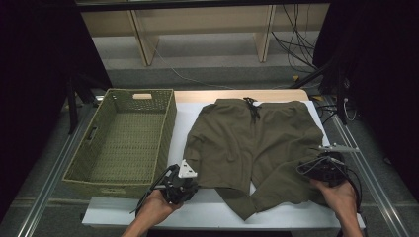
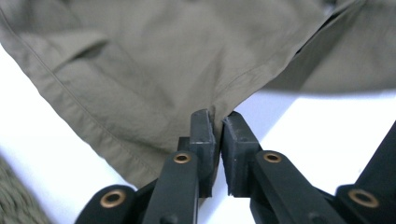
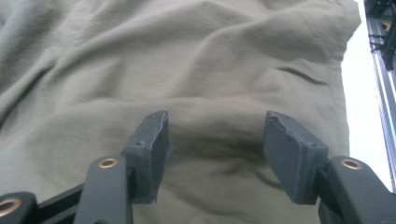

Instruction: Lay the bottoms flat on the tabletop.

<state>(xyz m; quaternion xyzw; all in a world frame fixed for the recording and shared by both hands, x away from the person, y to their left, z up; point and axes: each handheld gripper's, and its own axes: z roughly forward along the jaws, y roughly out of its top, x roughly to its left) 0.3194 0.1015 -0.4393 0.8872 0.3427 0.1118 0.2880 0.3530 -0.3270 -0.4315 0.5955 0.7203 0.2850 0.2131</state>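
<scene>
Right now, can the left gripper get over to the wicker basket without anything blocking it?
Probably yes. The left gripper sits just beside the basket's near corner, with only bare white table between. But its jaws are pinched on the shorts' hem, so the shorts would drag along.

A desk with a white top carries two things. A woven green basket sits on its left part, open and rectangular, with a handle slot in its near-left wall. Just beside it to the right, a pair of olive shorts lies spread flat, waistband at the far edge, legs toward the near edge.
</scene>
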